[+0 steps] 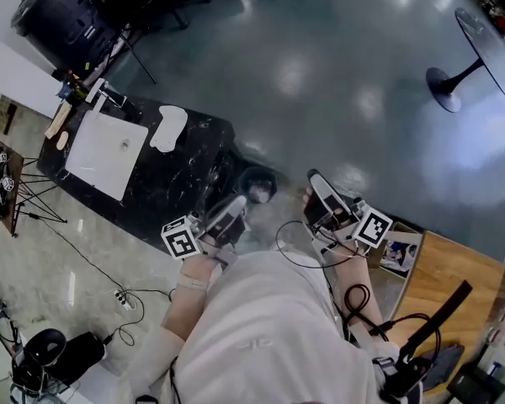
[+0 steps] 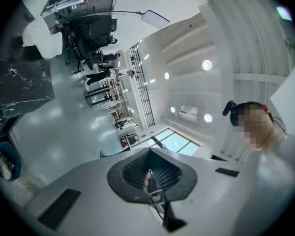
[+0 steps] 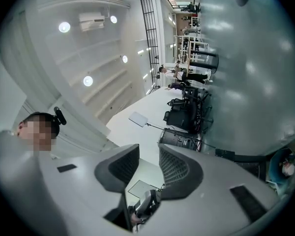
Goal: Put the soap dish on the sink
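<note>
Beside the sink (image 1: 105,154) on the table (image 1: 185,171): soap dish (image 1: 168,127). Left gripper (image 2: 151,168) jaws together; right gripper (image 3: 148,161) slightly apart, empty.

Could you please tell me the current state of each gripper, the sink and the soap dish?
Left gripper: jaws together, nothing between them.
Right gripper: jaws slightly apart, nothing between them.
White square sink: basin bare, nothing in it.
White soap dish: lying on the black marble counter beside that sink, untouched.
</note>
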The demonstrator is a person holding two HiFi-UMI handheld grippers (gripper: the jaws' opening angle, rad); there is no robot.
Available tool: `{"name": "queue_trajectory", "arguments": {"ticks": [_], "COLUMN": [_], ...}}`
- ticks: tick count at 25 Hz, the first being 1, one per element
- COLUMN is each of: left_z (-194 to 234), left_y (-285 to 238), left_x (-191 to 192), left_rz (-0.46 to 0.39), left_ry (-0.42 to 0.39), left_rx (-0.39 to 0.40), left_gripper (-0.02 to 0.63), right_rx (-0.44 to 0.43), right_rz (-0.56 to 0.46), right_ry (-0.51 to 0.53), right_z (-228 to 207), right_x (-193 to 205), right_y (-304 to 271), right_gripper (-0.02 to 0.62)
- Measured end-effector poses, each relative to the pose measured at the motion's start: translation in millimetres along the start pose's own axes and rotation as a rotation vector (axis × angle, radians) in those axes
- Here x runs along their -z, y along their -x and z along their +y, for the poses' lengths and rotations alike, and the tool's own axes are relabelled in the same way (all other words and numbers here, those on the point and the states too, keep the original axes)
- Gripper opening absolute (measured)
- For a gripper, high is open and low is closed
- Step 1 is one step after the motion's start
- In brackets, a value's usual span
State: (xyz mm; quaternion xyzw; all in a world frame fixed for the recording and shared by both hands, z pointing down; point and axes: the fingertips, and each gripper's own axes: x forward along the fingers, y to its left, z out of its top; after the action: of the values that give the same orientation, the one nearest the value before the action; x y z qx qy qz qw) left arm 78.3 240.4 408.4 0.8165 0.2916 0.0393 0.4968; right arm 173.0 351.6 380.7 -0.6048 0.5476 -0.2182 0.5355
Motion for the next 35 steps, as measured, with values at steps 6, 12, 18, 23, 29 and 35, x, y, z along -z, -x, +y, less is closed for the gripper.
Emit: {"name": "queue_trajectory", "arguments": {"ticks": [6,12,18,23,29,35], "left_z": [1,7,5,4,3,4], "left_y": [-26,-34,-38,-39,-37,-31], "left_x": [2,2,0,-3,-13,-18], "left_rz": [0.049,0.053,0.055,0.042,0.014,0.002], "left_ry": [-0.001,0.03,0.035,0.04,0.037,0.037], "left_rx": [0.016,0.032,0.034,0.043,0.078,0.083], "left_gripper": [0.006,0.006,0.006,0.006,0.006,0.006], "right_rx": [0.018,0.027,0.034,0.05,0.053,0.056], "right_rz": [-0.044,-0.054,-0.041,-0.038,-0.034,-0.028], "right_ry": [0.004,-0.004,0.028,0.018,0.0,-0.01], "right_z": [-7,-14,-10,-15,-23,-27], "right_x": [-12,-11,-13,-13,-11,-6], "right_y": [23,28,25,24,16,9], "right_gripper": [0.129,0.123,0.107,0.107,0.107,0.107]}}
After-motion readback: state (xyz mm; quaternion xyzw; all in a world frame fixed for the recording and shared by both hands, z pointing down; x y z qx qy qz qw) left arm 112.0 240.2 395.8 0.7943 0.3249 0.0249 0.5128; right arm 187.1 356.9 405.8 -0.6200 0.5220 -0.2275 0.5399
